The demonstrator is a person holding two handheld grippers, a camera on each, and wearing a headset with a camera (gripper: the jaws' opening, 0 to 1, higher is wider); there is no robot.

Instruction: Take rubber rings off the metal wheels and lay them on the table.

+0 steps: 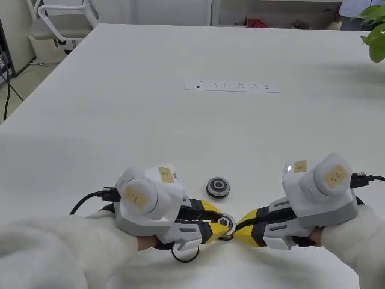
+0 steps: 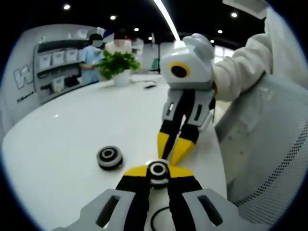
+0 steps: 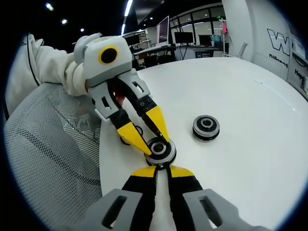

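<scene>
- Black rubber, a loose ring [image 1: 179,259], lies flat on the table [image 1: 120,108] at the bottom edge of the head view, just under the left gripper [image 1: 215,229]. By the look of it, one ring is already off.
- We see the left gripper's jaws pinching a wheel [image 1: 225,223] by its sides, low centre in the head view, close over the table.
- From the right of the frame comes the right gripper [image 1: 239,227], its jaws drawn nearly together with the tips at that wheel's rim. We cannot tell whether they have nipped the rubber or only touch it.
- We judge the wheel stiff, smooth and heavy for its size, so it wants a firm hold across its metal sides. Its ring should be soft and stretchy, snug on the rim. We think it is best taken at the outer edge in one thin bite, then peeled over.
- Slipping is the risk we see: a shallow nip may slide off the rubber, and the wheel may twist between smooth jaws.
- Just above the jaws in the frame, apart from them, a second wheel [image 1: 218,187] lies flat, a dark ring around it.
- Well beyond, upper centre, sits a white power strip [image 1: 231,86]. A chair [image 1: 60,18] stands at the upper left corner and a plant [image 1: 376,36] at the upper right.
</scene>
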